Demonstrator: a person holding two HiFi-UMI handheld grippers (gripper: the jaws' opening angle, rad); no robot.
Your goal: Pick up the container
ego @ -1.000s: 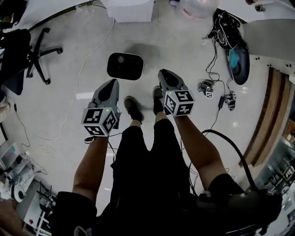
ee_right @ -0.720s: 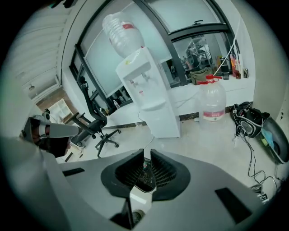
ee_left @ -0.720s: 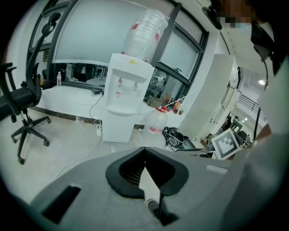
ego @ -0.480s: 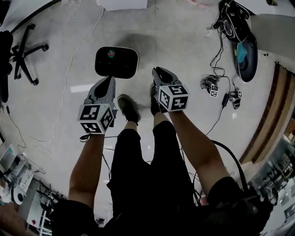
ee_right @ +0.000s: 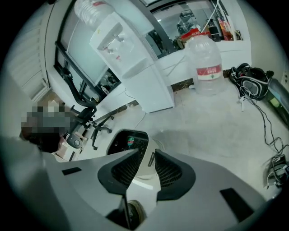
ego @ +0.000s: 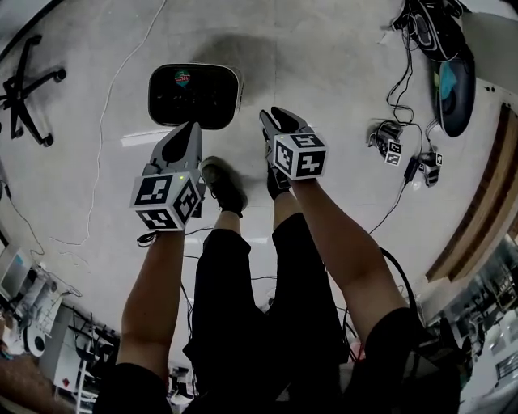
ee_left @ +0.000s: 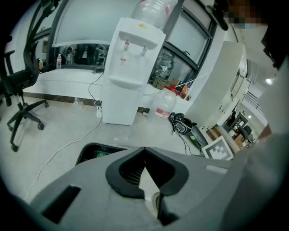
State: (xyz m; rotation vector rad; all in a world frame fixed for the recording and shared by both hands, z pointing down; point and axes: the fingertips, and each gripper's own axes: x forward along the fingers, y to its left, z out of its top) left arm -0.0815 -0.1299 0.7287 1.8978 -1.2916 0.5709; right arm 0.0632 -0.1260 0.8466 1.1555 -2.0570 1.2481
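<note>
- head view: looks steeply down on a pale polished concrete floor (ego: 324, 48). finds the black rounded-rectangular container with a pale rim (ego: 194, 95) lying flat there, ahead of the person's dark shoes (ego: 225, 184), with something small, green and red, inside.
- same view: puts the tip of the grey left gripper (ego: 193, 128), marker cube at its back, at the container's near edge, and the tip of the grey right gripper (ego: 271, 115) just beside the container's right end. cannot tell from here whether either touches it.
- same view, edges: takes in a black star-shaped chair base (ego: 28, 81) at far left, a thin white cable (ego: 105, 121) trailing across the floor, and a bundle of black gear and cords (ego: 437, 24) at top right.
- left gripper view: shows the left gripper (ee_left: 143, 149) with its jaws brought together at the tips and nothing caught between them. catches only a dark corner of the container (ee_left: 97, 153) past the left jaw, low on the floor. further back, picks out a white water dispenser (ee_left: 128, 67), a clear water jug (ee_left: 165, 103) beside it and the black chair (ee_left: 20, 90) at left.
- right gripper view: shows the right gripper (ee_right: 146, 152) with a narrow gap between its jaws, holding nothing. places the container (ee_right: 128, 142) just beyond the left jaw, on the floor, not between the pads. further back, finds the dispenser (ee_right: 131, 58) and the jug (ee_right: 205, 67).
</note>
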